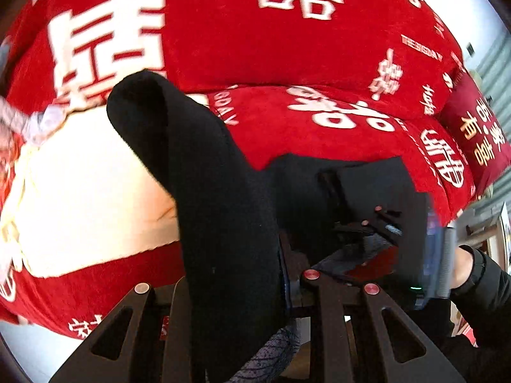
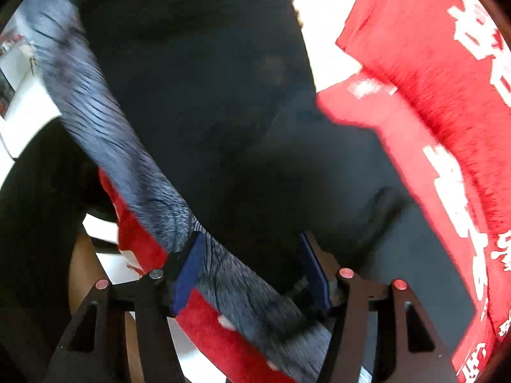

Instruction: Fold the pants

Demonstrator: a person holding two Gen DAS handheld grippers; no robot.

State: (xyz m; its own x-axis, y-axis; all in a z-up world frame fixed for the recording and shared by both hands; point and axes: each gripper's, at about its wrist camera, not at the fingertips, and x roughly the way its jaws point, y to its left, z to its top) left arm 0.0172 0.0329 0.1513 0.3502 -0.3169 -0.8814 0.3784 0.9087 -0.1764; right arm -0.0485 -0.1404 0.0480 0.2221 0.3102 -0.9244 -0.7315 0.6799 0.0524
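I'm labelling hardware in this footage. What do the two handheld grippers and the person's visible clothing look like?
Both grippers have black angular linkage arms with triangular cutouts, red round pivot caps plus one silver cap each, and fingers faced with blue pads. The left gripper shows a small red marking on one arm. The right gripper looks alike. A black sleeve covers the person's wrist.

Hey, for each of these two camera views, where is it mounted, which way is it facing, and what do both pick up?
Left wrist: sits on the left gripper, looking down its fingers at black pants it pinches, over a red printed blanket; the right gripper and a black sleeve show.
Right wrist: sits on the right gripper, jaws apart, facing down onto the pants and their grey lining.
Shared: pants and blanket.
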